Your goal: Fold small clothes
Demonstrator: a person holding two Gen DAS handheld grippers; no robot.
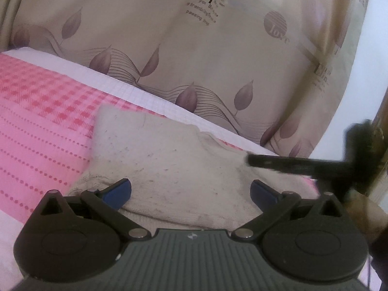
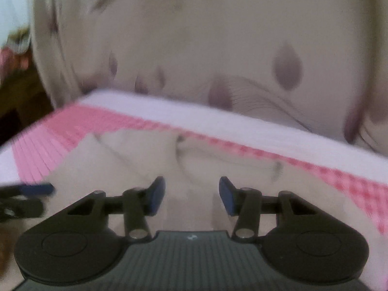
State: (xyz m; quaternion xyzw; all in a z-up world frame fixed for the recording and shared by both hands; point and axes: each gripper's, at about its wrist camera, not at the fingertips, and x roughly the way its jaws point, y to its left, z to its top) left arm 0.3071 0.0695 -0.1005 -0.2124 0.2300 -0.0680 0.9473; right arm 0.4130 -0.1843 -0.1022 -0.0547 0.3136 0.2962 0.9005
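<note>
A small beige garment (image 1: 165,160) lies flat on the pink checked bed sheet (image 1: 36,133), with a raised fold toward its right side. My left gripper (image 1: 190,191) hovers low over the garment's near edge, open wide, nothing between its blue pads. From the right, one black finger (image 1: 278,165) of my right gripper reaches the garment's right edge. The right wrist view is blurred by motion. There my right gripper (image 2: 192,196) stands over the garment (image 2: 126,160) with its pads about half apart and nothing pinched. A finger (image 2: 36,189) of the left gripper shows at the left edge.
A beige fabric printed with purple leaves and lettering (image 1: 194,48) rises behind the bed. A white band of sheet (image 1: 145,92) runs along the far edge. Dark wooden furniture (image 2: 19,101) stands past the bed's left end in the right wrist view.
</note>
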